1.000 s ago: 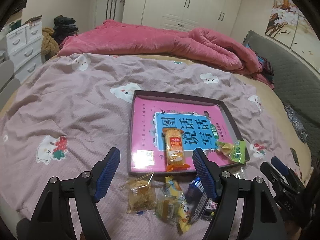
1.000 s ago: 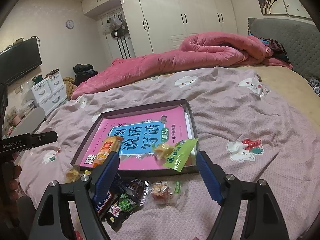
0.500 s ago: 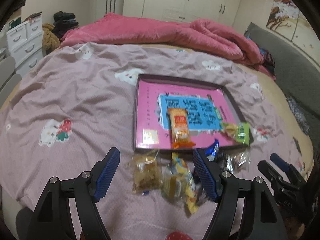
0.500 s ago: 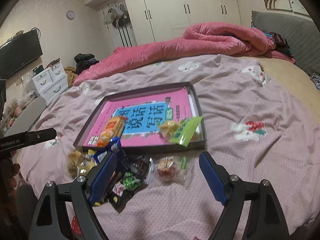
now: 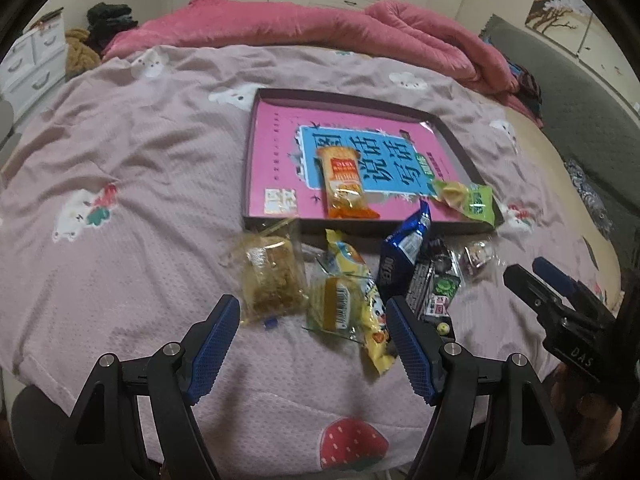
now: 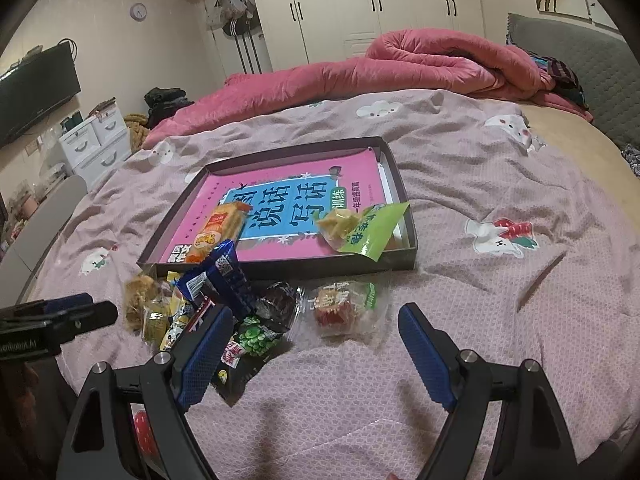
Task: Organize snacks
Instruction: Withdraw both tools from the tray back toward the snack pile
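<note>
A dark shallow tray (image 5: 344,226) (image 6: 288,270) lies on the bed, lined by a pink book. In it lie an orange biscuit pack (image 5: 343,182) (image 6: 216,232) and a green pack (image 5: 466,198) (image 6: 366,228). Several loose snacks lie in front of the tray: a clear-wrapped brown cake (image 5: 270,276), a yellow pack (image 5: 352,300), a blue pack (image 5: 402,258) (image 6: 224,280), a dark green-labelled pack (image 5: 436,288) (image 6: 256,336) and a clear pack with a red sweet (image 6: 344,308). My left gripper (image 5: 312,344) is open and empty, close before the cake and yellow pack. My right gripper (image 6: 312,352) is open and empty, close before the red sweet.
The bed has a mauve printed sheet (image 5: 120,160). A rolled pink quilt (image 5: 320,28) lies across the far side. A grey headboard (image 5: 580,120) stands at the right. White drawers (image 6: 96,144) and a TV (image 6: 36,96) are at the left.
Both grippers have pulled back toward the near edge of the bed and tilted down, so the loose snacks now lie beyond the fingertips. Both stay open.
</note>
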`<control>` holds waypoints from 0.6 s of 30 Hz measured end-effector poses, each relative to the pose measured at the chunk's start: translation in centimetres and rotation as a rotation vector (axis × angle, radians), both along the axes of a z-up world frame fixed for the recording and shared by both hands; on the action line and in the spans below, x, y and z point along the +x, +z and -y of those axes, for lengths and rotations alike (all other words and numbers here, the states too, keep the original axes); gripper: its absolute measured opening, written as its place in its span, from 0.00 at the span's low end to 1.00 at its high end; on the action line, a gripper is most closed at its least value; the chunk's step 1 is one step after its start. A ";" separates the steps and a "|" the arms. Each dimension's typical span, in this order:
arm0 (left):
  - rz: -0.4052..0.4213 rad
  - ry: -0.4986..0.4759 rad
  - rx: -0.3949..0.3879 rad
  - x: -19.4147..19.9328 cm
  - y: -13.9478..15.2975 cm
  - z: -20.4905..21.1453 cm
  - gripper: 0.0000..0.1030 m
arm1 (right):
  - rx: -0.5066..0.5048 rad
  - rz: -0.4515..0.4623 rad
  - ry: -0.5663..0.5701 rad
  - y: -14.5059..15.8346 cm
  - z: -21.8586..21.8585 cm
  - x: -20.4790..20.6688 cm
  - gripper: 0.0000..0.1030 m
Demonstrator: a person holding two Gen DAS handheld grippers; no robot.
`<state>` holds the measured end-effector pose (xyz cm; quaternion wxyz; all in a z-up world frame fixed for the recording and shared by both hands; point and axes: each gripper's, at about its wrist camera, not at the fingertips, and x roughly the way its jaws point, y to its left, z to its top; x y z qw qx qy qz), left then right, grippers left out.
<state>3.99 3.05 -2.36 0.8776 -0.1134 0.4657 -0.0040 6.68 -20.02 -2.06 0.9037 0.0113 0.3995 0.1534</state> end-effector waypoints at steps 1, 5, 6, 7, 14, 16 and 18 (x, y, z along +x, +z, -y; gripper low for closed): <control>-0.003 -0.002 -0.003 0.0 -0.1 0.0 0.74 | -0.002 -0.001 0.001 -0.1 0.0 0.0 0.82; -0.024 -0.001 -0.022 0.2 -0.7 0.0 0.74 | -0.009 -0.013 0.008 -0.5 -0.2 0.1 0.82; -0.027 0.001 -0.029 0.3 -0.9 -0.1 0.74 | -0.009 -0.013 0.009 -0.5 -0.2 0.1 0.82; -0.031 0.002 -0.034 0.3 -1.0 -0.1 0.74 | -0.009 -0.015 0.011 -0.6 -0.2 0.1 0.82; -0.061 -0.011 -0.098 0.8 -2.5 -0.1 0.74 | -0.002 -0.030 0.002 -1.0 0.0 0.4 0.82; -0.063 -0.019 -0.115 0.9 -2.7 0.0 0.74 | 0.001 -0.030 -0.001 -1.0 0.0 0.4 0.82; -0.065 -0.022 -0.124 0.9 -2.8 0.1 0.74 | 0.000 -0.032 -0.002 -1.0 0.0 0.4 0.82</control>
